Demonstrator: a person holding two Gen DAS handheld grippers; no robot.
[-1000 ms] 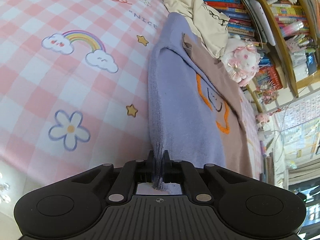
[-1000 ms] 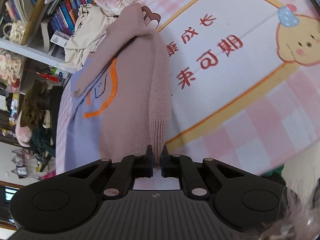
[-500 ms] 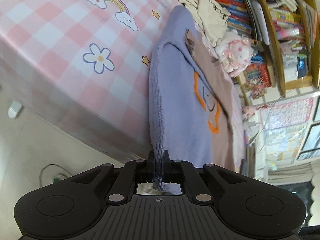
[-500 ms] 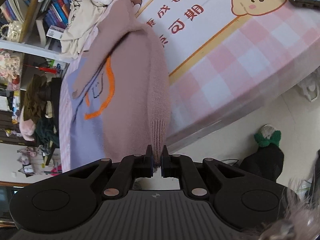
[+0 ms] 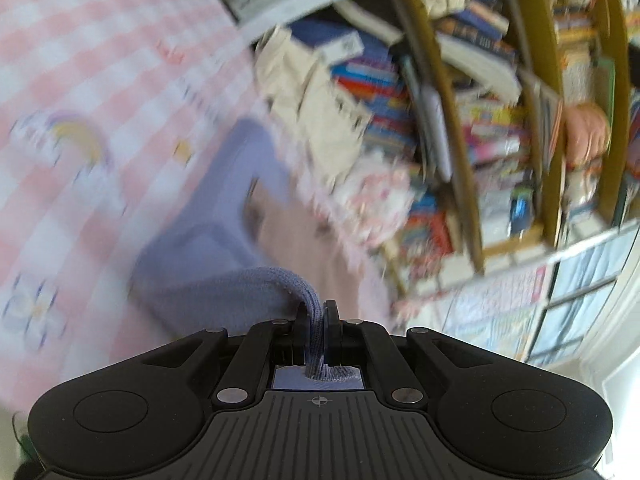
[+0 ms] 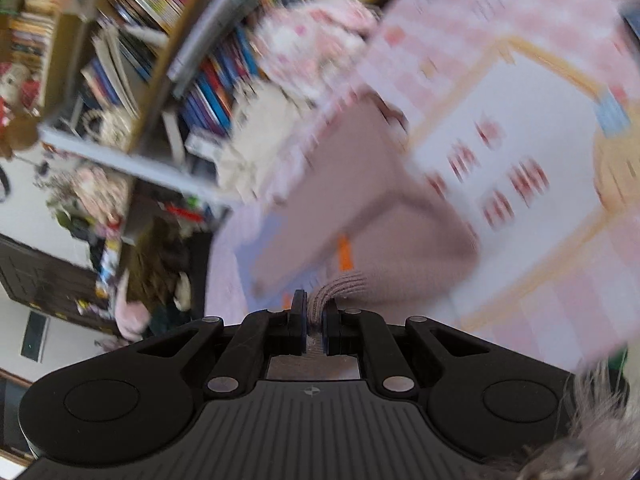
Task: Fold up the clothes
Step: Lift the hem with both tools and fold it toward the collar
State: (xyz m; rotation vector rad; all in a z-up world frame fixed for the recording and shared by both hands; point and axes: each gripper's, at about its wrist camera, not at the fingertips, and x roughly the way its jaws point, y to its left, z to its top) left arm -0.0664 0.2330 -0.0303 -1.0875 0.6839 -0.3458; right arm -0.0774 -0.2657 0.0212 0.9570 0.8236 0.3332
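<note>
A knit sweater, lilac on one half and dusty pink on the other, lies on the pink checked bed cover (image 5: 80, 80). My left gripper (image 5: 316, 312) is shut on the lilac ribbed hem (image 5: 280, 280), which curls up and over toward the collar. My right gripper (image 6: 314, 308) is shut on the pink ribbed hem (image 6: 340, 282), lifted the same way. The lilac body (image 5: 224, 216) and the pink body (image 6: 400, 232) with an orange design (image 6: 344, 252) lie beyond, blurred by motion.
A cream garment (image 5: 316, 92) and a pink plush toy (image 5: 376, 200) lie at the far edge of the bed. Bookshelves full of books (image 5: 460, 112) stand behind it. The cover's printed panel with red characters (image 6: 500, 168) lies right of the sweater.
Both grippers have swung up and forward over the bed with the hem, folding the sweater's lower part toward the collar. The floor is out of view.
</note>
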